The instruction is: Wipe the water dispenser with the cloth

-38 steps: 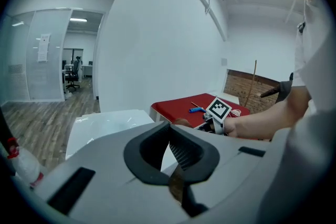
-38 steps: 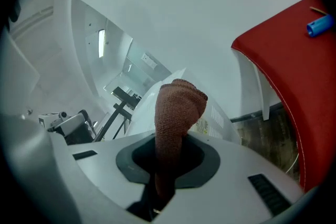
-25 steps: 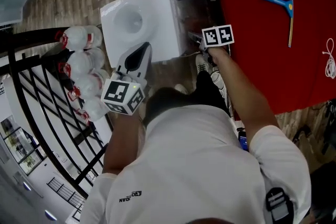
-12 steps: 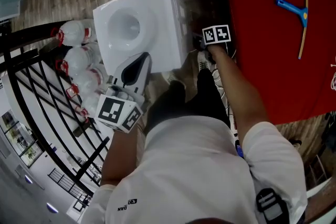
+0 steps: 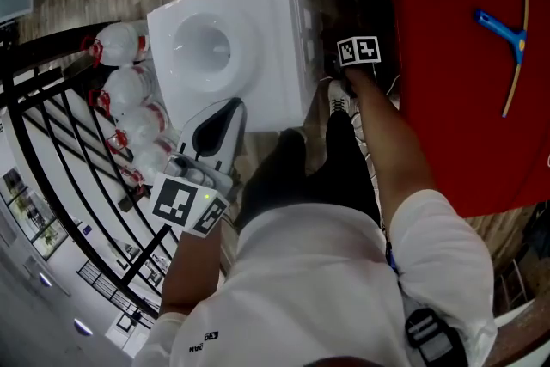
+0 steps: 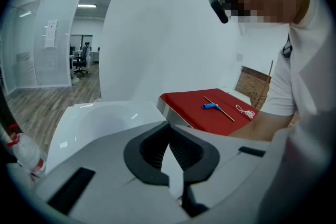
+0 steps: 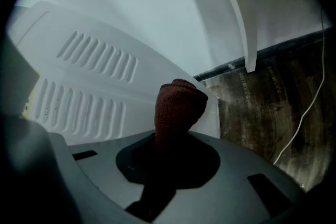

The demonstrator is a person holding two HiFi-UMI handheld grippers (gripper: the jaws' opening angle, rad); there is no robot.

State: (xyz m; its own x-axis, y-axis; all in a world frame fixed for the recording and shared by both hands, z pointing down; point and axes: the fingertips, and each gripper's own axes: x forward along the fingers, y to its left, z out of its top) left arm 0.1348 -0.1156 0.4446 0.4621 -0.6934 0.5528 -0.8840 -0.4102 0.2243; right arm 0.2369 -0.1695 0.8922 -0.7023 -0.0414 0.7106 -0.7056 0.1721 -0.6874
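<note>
Cloth point(image 7: 177, 106) soft, limp: right gripper point(image 7: 173, 140) jaws pinch its bunched fold near water dispenser point(image 7: 94, 76) right panel; left gripper point(image 6: 168, 131) closed, empty

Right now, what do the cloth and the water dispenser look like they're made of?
Cloth: a soft knitted or woven fabric, rust-brown and matte; fine ribbed texture shows, and it folds over at its top. Water dispenser: most likely moulded plastic, white and fairly glossy; its top shows bright highlights and its side panel has pressed-in vent slots.
</note>
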